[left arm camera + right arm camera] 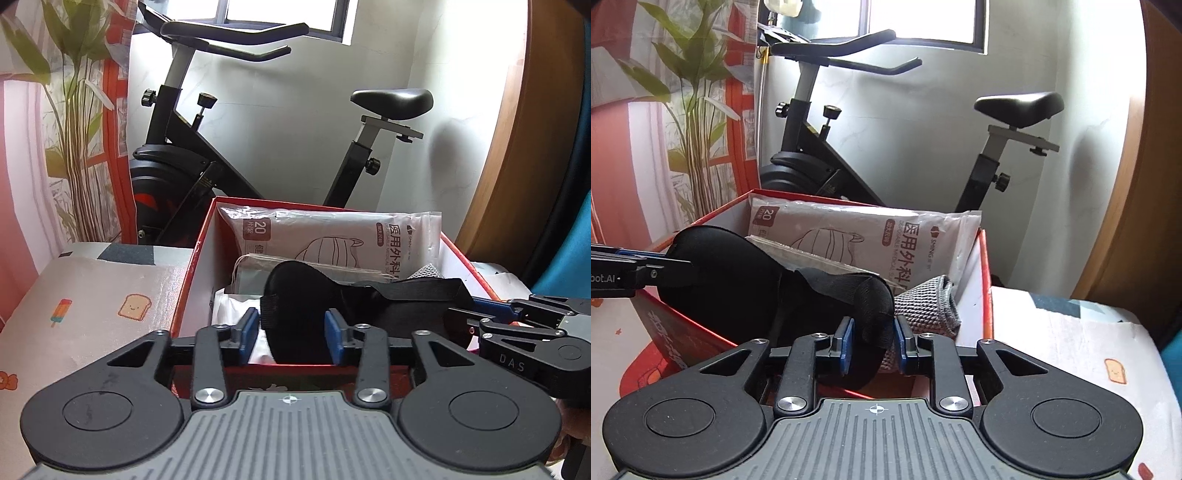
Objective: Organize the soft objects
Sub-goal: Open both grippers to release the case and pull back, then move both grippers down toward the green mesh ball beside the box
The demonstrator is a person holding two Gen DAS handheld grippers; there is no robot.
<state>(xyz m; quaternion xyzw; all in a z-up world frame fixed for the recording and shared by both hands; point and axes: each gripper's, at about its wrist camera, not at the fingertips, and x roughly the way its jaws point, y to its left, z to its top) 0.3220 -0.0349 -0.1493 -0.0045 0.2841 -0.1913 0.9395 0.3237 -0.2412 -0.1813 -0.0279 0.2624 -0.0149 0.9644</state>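
Left gripper [292, 331] and right gripper [873, 341]: jaws each clamped black eye mask [299, 295]; behind, mask pack [332, 236] marked "20", "DISPOSABLE MEDICAL", in red box [184, 288].

The mask packet [864, 240], leaning against the far wall of the red box [984, 266], is showing its print upside down: "20" in a brown corner patch, the brand "SHING", the large Chinese characters "医用外科" and a small line beginning "DISPOSABLE MEDICAL". Just left of the box, the left gripper [679, 271] is showing "bot.AI" in white. Just right of the box, the right gripper [476, 301] is carrying raised letters "DAS".
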